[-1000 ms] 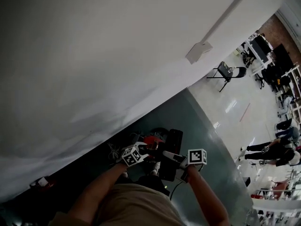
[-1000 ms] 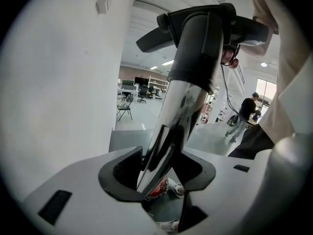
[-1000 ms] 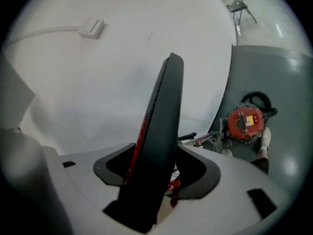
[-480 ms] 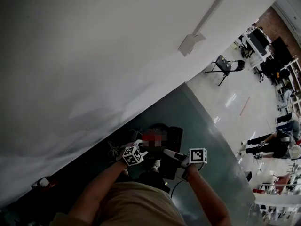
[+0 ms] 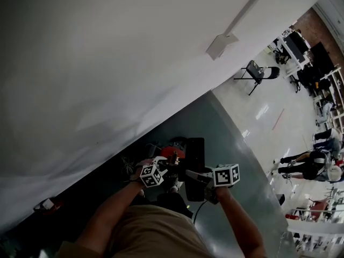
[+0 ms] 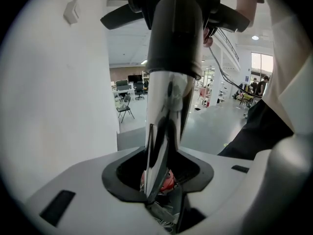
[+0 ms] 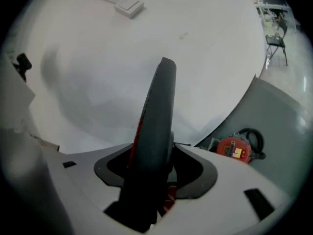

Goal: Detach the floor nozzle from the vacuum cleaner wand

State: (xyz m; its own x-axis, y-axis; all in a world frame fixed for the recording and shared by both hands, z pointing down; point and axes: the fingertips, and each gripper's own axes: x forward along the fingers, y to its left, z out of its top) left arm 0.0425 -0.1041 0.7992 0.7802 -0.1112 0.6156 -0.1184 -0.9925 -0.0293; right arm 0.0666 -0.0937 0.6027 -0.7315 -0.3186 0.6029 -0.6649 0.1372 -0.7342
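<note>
left gripper: jaws have just been closing and now pinch the chrome wand, which rises straight out of the gap along the gripper's own line.
right gripper: clamped on a dark flat body with a red edge stripe, taken for the floor nozzle; jaws sit fairly wide around it.
key relation: head view puts both grippers side by side just ahead of the person's lap, near each other, nozzle to the right of the wand. each hand has its own part, so the split is judged to want a pull apart along the wand's long axis, left hand anchoring.
black collar: sleeves the wand farther up, winged piece on top.
canister: red, on the grey floor at the foot of the white wall, beyond the right jaws and off to their right.
hard to read: the wand-to-nozzle joint and any release catch show in no view; head view is dark and small there; the wand's lower end is buried in the left jaws.
far: folding chair across the hall.
</note>
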